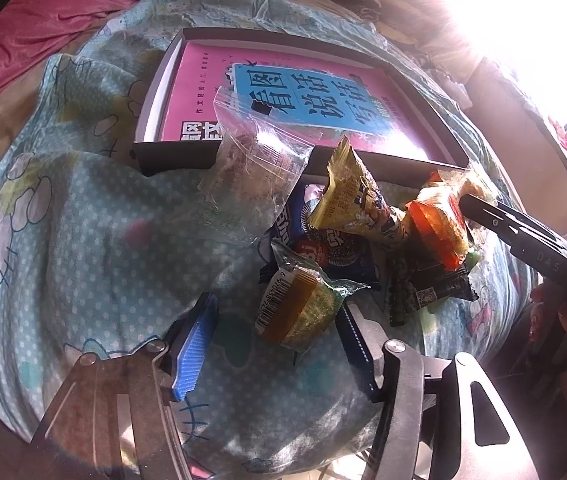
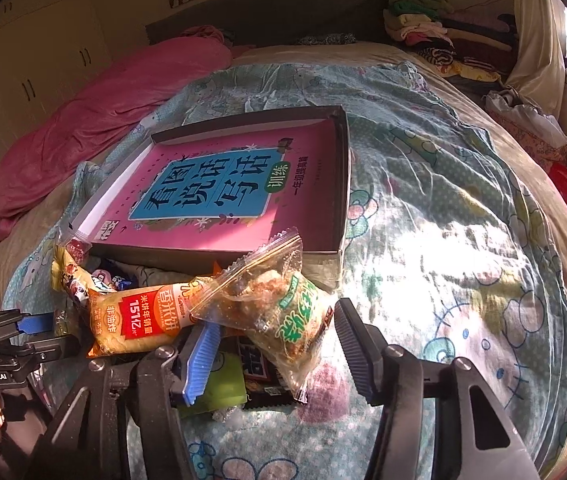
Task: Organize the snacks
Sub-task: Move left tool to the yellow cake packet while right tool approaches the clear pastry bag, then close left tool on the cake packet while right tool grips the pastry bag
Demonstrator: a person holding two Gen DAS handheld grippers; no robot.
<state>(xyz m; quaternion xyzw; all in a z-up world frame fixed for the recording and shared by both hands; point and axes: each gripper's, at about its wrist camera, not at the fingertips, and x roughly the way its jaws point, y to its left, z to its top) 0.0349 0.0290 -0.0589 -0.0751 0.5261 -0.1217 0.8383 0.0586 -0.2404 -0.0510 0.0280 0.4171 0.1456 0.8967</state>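
While both grippers hang over the snack pile on the cartoon-print bedsheet (image 2: 423, 200), neither has hold of anything: left gripper (image 1: 279, 344) spread wide, its blue pad (image 1: 195, 344) and dark pad either side of a small yellow-green cake packet (image 1: 303, 312) with a barcode, contact not clear; right gripper (image 2: 279, 344) also spread wide, straddling the clear floss-snack bag (image 2: 271, 304) from above, nothing pinched. Pile sits just in front of the near wall of a shallow dark box (image 2: 341, 184) that holds a pink book (image 2: 219, 188) with a blue title panel. In the left wrist view the clear bag (image 1: 259, 156) leans over that box wall, a yellow pointed packet (image 1: 351, 196) stands on a dark blue cookie pack (image 1: 323, 248), and an orange rice-cracker pack (image 1: 439, 228) lies right of it on a black wrapper (image 1: 439, 284) beside a green strip; the right gripper's dark finger (image 1: 511, 224) comes in from the right, close to the orange pack. In the right wrist view the orange pack (image 2: 135, 320) lies left of the clear bag, partly under it, with a black wrapper and a lime-green packet (image 2: 223, 384) beneath between the fingers. Pink quilt (image 2: 95, 120) lies along the far left of the bed, folded clothes (image 2: 431, 28) stacked at the headboard, white wardrobe (image 2: 35, 48) behind. Strong window glare washes out the left view's upper right.
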